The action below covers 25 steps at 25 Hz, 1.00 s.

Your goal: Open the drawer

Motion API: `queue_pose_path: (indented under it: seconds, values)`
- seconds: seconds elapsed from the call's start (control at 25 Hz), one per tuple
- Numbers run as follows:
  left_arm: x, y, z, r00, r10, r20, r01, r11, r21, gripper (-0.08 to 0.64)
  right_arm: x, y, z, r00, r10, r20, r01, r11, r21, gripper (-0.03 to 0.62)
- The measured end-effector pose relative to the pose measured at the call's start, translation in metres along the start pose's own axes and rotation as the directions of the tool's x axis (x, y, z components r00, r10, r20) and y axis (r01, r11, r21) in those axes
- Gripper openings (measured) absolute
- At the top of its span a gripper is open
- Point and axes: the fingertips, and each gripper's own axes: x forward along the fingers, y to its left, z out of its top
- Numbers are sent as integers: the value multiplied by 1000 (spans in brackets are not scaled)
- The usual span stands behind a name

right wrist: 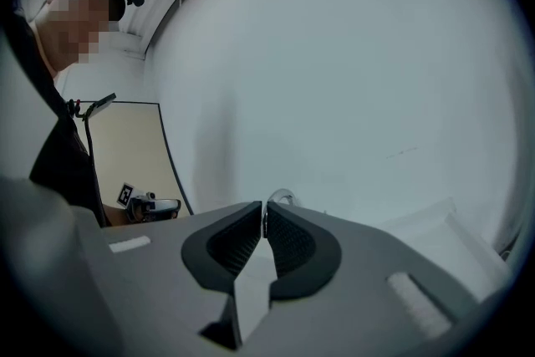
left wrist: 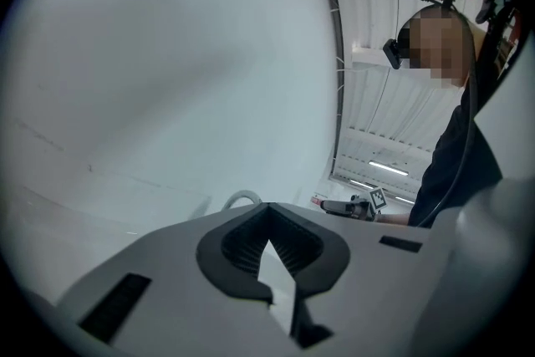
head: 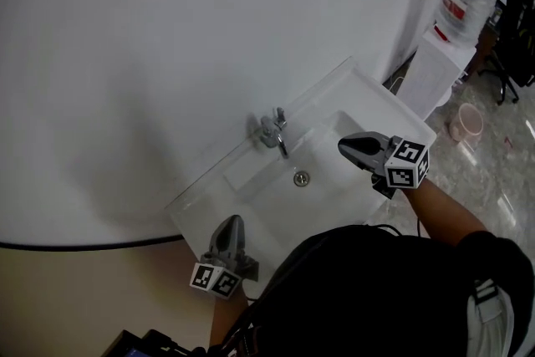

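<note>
A white washbasin (head: 334, 96) is fixed along the wall, with a faucet (head: 272, 130) seated on its far rim. Off to the right, a pink bucket (head: 466, 123) is parked on the marbled floor (head: 501, 171).

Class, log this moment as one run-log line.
left gripper: shut, empty | right gripper: shut, empty | both at sink | drawer: not in view
</note>
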Motion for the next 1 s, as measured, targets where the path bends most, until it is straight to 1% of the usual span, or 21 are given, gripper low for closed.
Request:
queue_pose_path:
  seconds: [0.2,0.44,0.6,0.8,1.0]
  values:
    - [31,-27,-21,998,-45,-42,45,999,-7,-8,-35,-16,-13,999,-40,5,40,999,1,5]
    - [78,-71,-29,993,-76,-85,79,996,34,-8,-87,-48,-15,996,-81,43,81,997,-14,4]
    - [111,-98,-36,988,-106,-113,112,993,46,-8,-115,-65,-19,994,-95,58,97,995,-24,-2]
    - [139,-132,-50,973,-170,-154,180,982,54,-8,-143,-77,-24,989,-123,79,124,992,-12,-2]
    - [167,-159,-64,948,-242,-205,258,965,54,-9,-179,-97,-28,977,-194,93,194,981,6,-2]
